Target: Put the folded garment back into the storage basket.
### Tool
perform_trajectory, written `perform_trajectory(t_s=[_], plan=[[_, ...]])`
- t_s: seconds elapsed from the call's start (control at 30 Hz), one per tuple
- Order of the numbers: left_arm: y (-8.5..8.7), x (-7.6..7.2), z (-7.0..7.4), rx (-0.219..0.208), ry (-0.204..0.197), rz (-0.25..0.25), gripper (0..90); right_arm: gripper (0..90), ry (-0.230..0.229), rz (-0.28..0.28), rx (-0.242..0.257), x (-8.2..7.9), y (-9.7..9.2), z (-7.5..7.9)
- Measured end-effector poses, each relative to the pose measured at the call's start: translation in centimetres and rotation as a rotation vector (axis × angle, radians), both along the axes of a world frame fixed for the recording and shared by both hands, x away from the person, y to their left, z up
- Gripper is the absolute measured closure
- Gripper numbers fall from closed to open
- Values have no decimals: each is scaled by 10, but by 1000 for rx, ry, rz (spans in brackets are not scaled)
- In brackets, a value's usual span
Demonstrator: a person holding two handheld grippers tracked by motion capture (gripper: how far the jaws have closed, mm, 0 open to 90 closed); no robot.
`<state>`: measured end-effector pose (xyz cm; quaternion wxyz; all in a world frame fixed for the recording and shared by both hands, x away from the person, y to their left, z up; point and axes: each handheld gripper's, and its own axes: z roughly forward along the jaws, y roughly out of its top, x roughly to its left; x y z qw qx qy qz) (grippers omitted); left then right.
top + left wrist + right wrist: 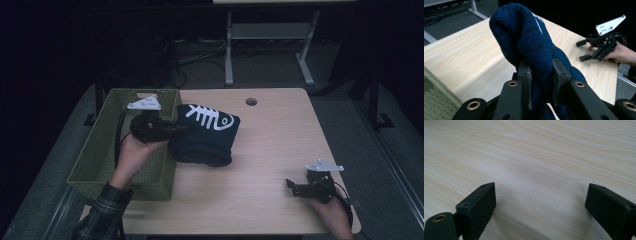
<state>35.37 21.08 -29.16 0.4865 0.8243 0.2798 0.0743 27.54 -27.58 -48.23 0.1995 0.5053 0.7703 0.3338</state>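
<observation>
High view, nearest first: the right gripper (295, 186) sits low over the table (270, 150) close to its near right corner, held in the person's right hand (332, 215). Its jaws stand wide apart with bare wood between them, as the right gripper view confirms. Farther in, toward the left edge, the left gripper (181, 129) is pinched onto a thick fold of the dark blue knitted sweater (207, 135), which bears a white fish-skeleton design. In the left gripper view both pads (525, 75) press into the bunched knit (529, 42), and that end is raised off the wood. The sweater lies left of the table's middle, right against the green woven basket (95, 150) along the left edge.
</observation>
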Motion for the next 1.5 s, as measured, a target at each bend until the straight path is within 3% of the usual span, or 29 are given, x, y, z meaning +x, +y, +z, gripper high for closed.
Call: perform_trajectory(t_s=[0.17, 0.47, 1.1, 1.5], plan=[[13, 0, 9, -17, -10, 14, 725, 94, 0, -2, -1, 0, 0, 0], [38, -2, 30, -5, -40, 50, 725, 94, -2, -5, -2, 0, 0, 0], [100, -11, 62, -9, -93, 174, 725, 94, -2, -10, -3, 0, 0, 0], [138, -16, 64, -16, -97, 254, 725, 94, -2, -13, -3, 0, -1, 0]])
